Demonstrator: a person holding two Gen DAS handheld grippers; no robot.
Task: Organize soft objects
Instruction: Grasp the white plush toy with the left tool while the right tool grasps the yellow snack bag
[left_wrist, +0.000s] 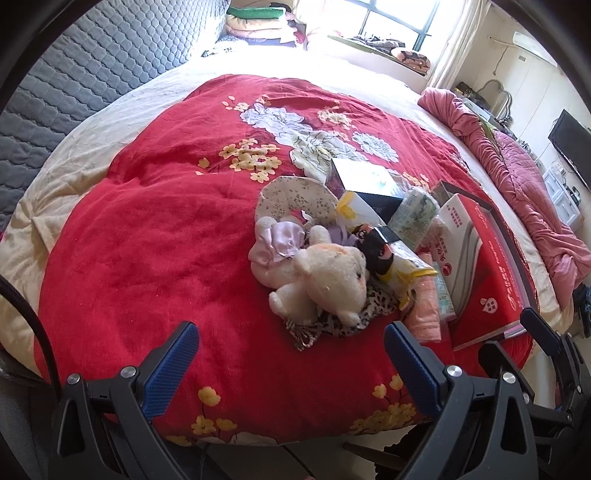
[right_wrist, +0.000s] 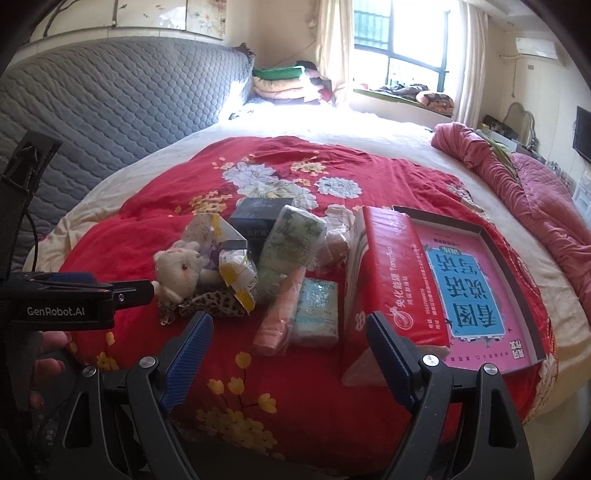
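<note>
A heap of objects lies on the red floral quilt (left_wrist: 166, 240). A cream plush toy (left_wrist: 328, 280) rests on a leopard-print cloth (left_wrist: 332, 325), with a small-flowered fabric piece (left_wrist: 295, 195) behind it. The plush toy (right_wrist: 177, 273) also shows in the right wrist view, beside a pink rolled towel (right_wrist: 280, 314), a small tissue pack (right_wrist: 317, 314) and a green-patterned tissue pack (right_wrist: 291, 236). My left gripper (left_wrist: 293, 350) is open just short of the plush. My right gripper (right_wrist: 290, 343) is open in front of the pink towel, holding nothing.
A red carton (right_wrist: 391, 273) leans on an open box tray (right_wrist: 517, 258) holding a pink and blue board. A dark box (right_wrist: 258, 218) and a yellow snack bag (right_wrist: 236, 277) sit in the heap. A pink blanket (right_wrist: 517, 184) lies at right, a grey quilted headboard (right_wrist: 110, 103) at left.
</note>
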